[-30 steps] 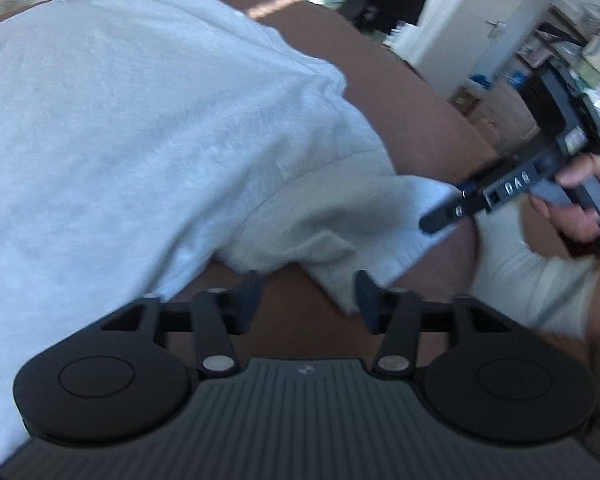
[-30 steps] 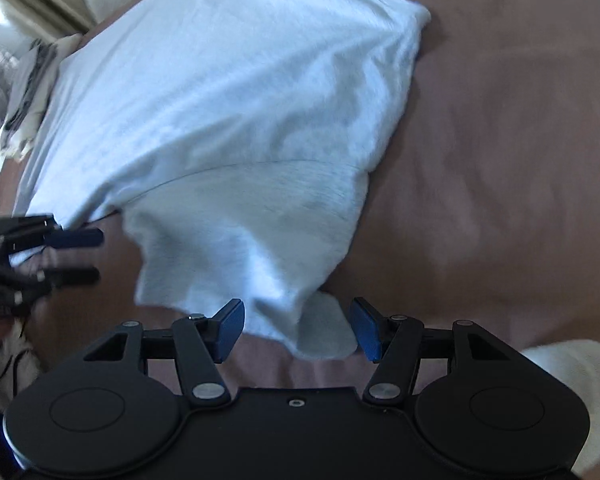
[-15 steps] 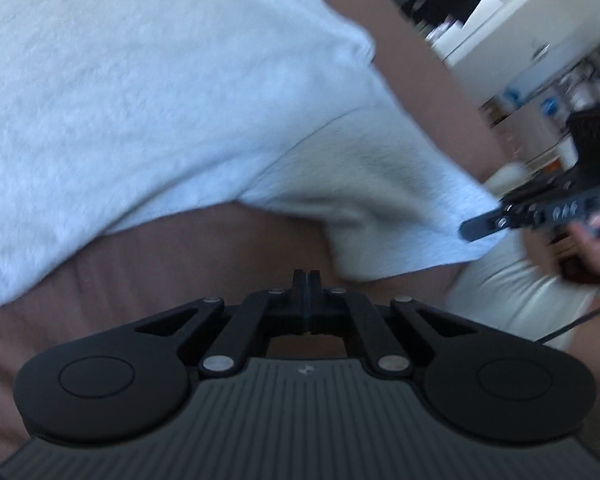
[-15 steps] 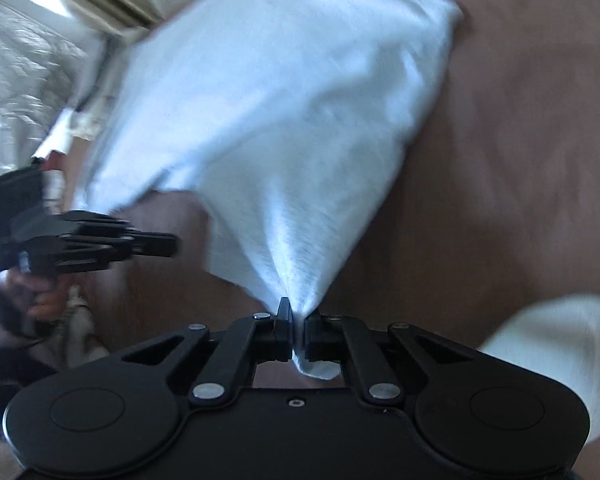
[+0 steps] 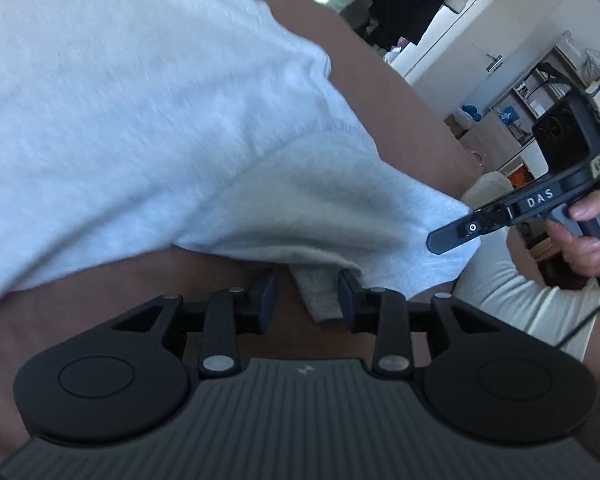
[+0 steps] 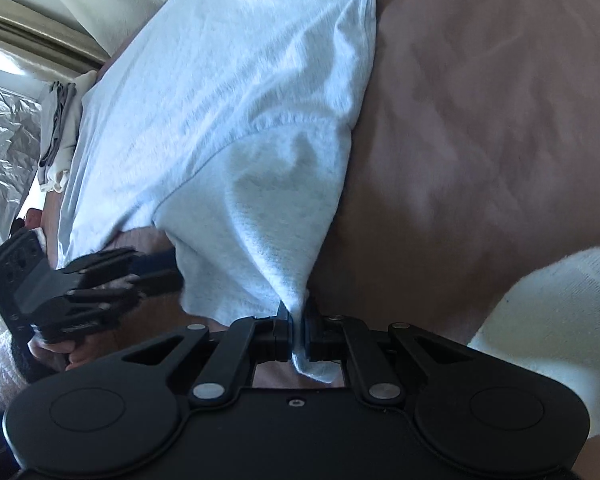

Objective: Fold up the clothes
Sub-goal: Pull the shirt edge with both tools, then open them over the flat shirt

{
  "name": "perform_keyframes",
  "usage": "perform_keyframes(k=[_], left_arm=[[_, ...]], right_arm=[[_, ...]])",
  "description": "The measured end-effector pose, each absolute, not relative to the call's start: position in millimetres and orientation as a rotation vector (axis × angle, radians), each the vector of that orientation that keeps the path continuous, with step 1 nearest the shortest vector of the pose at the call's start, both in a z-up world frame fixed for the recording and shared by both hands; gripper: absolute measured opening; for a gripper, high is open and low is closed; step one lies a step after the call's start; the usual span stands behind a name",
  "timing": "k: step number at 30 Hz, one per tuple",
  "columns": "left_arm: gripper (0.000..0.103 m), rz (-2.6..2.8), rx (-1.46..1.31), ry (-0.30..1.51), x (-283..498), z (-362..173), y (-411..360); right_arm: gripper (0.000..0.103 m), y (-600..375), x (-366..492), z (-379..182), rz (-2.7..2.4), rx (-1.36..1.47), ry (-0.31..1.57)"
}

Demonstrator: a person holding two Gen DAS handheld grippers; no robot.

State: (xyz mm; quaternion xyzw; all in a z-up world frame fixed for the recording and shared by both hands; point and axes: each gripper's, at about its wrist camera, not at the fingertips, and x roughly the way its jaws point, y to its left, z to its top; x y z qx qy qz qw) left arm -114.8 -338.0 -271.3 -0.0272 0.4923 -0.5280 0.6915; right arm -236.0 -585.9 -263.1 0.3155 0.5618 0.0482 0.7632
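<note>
Left wrist view: "DAS" marks the right gripper (image 5: 452,240) clamping the white T-shirt (image 5: 140,120); left gripper (image 5: 307,300), just reopening, straddles its hem.

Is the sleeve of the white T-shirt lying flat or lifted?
Lifted. The right tool is shut on the sleeve edge, and fabric rises taut from the brown bedcover to its pads.

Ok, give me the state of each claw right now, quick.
Left claw: open, just been opening; a fold of the T-shirt lies between its fingers, not pinched.
Right claw: shut on the T-shirt's sleeve hem.
</note>
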Motion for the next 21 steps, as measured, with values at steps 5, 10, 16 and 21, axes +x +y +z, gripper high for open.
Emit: perform_keyframes(k=[5, 10, 16, 21], left_arm=[[0.025, -1.248, -0.012, 1.085, -121, -270, -350], [0.005, -1.251, -0.168, 1.141, -113, -249, -314], [0.004, -1.237, -0.306, 1.328, -115, -259, -282], [0.005, -1.163, -0.214, 1.359, -131, -284, -284]], right_arm=[[0.008, -585, -226, -268, 0.106, 0.702, 1.260], [0.008, -593, -226, -257, 0.157, 0.776, 1.221], [0.008, -605, -246, -256, 0.177, 0.843, 1.197], [0.004, -586, -243, -284, 0.081, 0.660, 1.321]])
